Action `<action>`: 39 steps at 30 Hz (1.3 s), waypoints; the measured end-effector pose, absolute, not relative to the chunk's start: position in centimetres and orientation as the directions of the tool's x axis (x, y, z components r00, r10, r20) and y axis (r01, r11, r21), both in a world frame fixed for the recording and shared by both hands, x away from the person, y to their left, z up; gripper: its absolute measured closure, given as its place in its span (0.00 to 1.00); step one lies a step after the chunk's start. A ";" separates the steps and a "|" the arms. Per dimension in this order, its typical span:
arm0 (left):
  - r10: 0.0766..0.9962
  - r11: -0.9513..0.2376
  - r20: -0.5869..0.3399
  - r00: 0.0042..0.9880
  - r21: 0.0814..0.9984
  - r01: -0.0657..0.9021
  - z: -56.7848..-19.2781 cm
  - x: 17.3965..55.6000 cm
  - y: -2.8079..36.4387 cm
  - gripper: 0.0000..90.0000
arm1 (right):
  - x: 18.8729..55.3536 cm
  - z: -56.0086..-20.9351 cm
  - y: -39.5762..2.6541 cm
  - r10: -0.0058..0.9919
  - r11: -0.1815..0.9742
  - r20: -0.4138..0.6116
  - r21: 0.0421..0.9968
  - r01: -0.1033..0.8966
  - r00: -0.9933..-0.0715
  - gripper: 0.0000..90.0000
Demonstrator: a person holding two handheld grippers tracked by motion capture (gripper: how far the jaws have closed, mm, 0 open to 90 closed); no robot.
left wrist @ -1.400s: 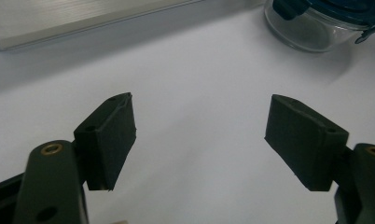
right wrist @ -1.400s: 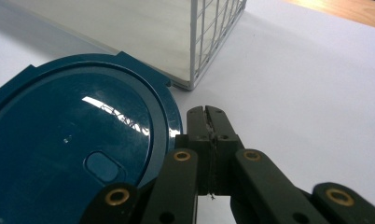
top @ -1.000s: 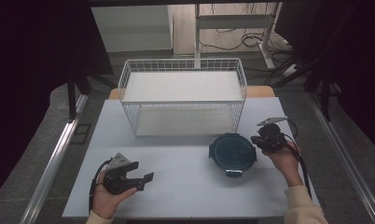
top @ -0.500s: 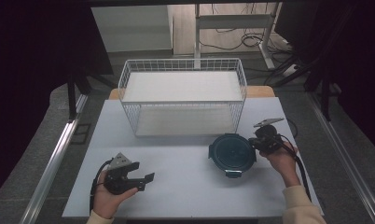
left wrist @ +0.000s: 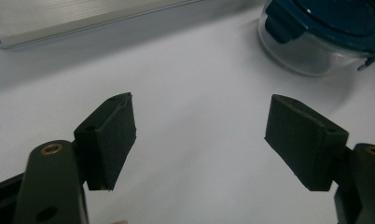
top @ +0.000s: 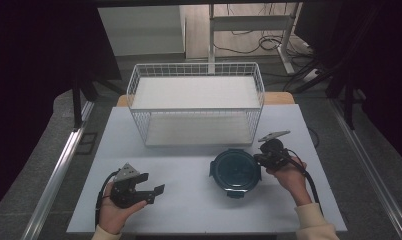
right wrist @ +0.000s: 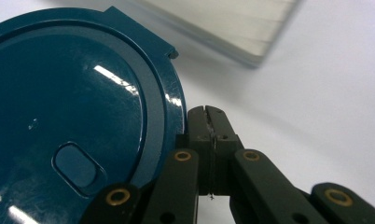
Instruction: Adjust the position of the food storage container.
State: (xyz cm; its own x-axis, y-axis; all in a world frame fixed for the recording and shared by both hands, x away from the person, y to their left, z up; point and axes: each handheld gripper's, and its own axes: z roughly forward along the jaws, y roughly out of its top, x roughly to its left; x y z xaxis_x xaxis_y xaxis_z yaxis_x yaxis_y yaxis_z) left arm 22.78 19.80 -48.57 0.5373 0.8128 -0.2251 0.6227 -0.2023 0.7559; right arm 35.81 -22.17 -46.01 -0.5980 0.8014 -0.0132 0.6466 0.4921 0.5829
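Your right gripper, fingers pressed together, meets the round container; its lid faces up, near the table's right edge; left gripper fingers wide.

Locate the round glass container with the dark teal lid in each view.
High view: round glass container with the dark teal lid, lower centre-right, beside the right gripper.
Left gripper view: top right corner.
Right gripper view: left half.
Shared landmark: white wire basket.

You have no text, label, brand, number or sign to read anywhere here: the dark blue lid is plain, the wire basket carries no tag, and the white table bears no marking.
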 end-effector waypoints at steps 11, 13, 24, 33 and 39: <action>0.814 -0.200 -0.226 0.535 0.756 0.623 -48.5 22.8 19.9 0.26 | 34.1 -46.0 -18.5 0.742 0.538 0.029 0.571 0.620 -0.670 1.00; 0.814 -0.200 -0.226 0.535 0.756 0.624 -48.5 22.8 19.9 0.26 | 33.9 -46.0 -18.1 0.735 0.542 0.030 0.575 0.613 -0.678 1.00; 0.817 -0.192 -0.230 0.529 0.757 0.625 -48.5 22.8 20.1 0.26 | 32.9 -46.1 -20.9 0.753 0.447 0.125 0.623 0.642 -0.646 1.00; 0.814 -0.199 -0.226 0.535 0.756 0.623 -48.5 22.7 20.0 0.26 | 29.6 -47.9 -22.9 0.770 0.448 0.141 0.577 0.683 -0.623 1.00; 0.814 -0.200 -0.226 0.536 0.756 0.623 -48.5 22.8 20.0 0.26 | 29.1 -47.9 -21.0 0.744 0.505 0.106 0.557 0.659 -0.659 1.00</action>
